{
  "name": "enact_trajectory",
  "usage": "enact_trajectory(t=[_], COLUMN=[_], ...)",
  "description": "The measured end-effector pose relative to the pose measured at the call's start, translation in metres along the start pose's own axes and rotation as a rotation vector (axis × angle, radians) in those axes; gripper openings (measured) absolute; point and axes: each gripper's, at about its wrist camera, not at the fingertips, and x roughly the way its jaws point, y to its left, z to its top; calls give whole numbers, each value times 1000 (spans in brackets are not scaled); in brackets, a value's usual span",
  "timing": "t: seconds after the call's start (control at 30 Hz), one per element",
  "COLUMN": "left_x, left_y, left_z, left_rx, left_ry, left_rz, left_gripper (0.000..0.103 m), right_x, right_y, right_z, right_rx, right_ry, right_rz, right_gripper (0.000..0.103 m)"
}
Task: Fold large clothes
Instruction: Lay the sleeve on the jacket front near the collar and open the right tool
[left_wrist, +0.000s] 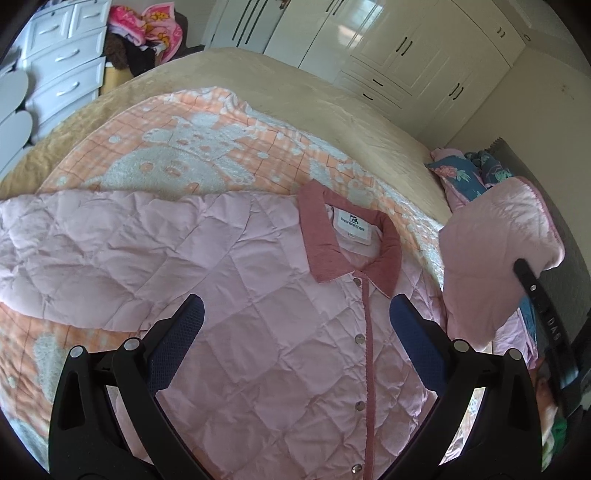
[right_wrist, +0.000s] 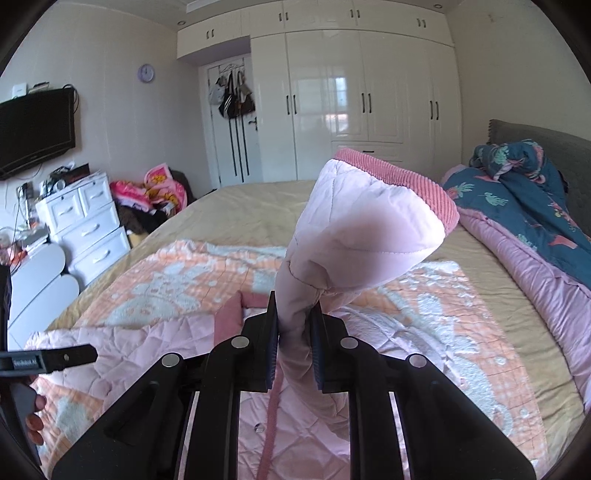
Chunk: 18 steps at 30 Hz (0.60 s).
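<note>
Jacket (left_wrist: 258, 295): pink quilted, front up, snapped shut, spread flat on the blanket just below and ahead of my left gripper; its body runs off to that gripper's left.
Collar (left_wrist: 354, 243): darker pink corduroy, open, with a white label inside; it lies ahead of my left gripper, between the two fingers' lines.
Sleeve (right_wrist: 354, 236): lifted off the bed, rising out of my right gripper, with its corduroy cuff (right_wrist: 417, 181) flopping open above and ahead of the fingers.
Left gripper (left_wrist: 295, 325): my fingers stand spread wide over the jacket's chest, nothing between them; I cannot tell whether they touch the cloth.
Right gripper (right_wrist: 293, 325): pressed together, pinching the sleeve below the cuff.
Blanket (right_wrist: 177, 280): orange and white, under the jacket, on the tan bed (right_wrist: 251, 206).
Bedding (right_wrist: 524, 206): blue flowered and pink, heaped well to the right of my right gripper.
Wardrobe (right_wrist: 369, 96): white, beyond the bed, ahead of both grippers.
</note>
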Motion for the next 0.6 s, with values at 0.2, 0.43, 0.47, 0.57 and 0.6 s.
enact_trajectory(t=[0.2, 0.43, 0.47, 0.57, 0.6], left_x=[3, 3, 3, 5, 6], left_y=[9, 12, 13, 16, 17], left_z=[0, -1, -1, -1, -1], left_rx=[-22, -21, -24, -28, -31], left_ry=[3, -15, -15, -14, -10], left_rz=[-24, -39, -42, -40, -40], left_gripper=[94, 94, 94, 94, 94], right_x=[19, 45, 49, 58, 62], right_y=[20, 47, 50, 64, 68], right_z=[-17, -47, -51, -66, -71], right_rx=[-28, -74, -83, -121, -135], right_ry=[30, 80, 87, 109, 118], right_rz=[24, 42, 42, 43, 43], right_gripper=[14, 14, 14, 15, 15])
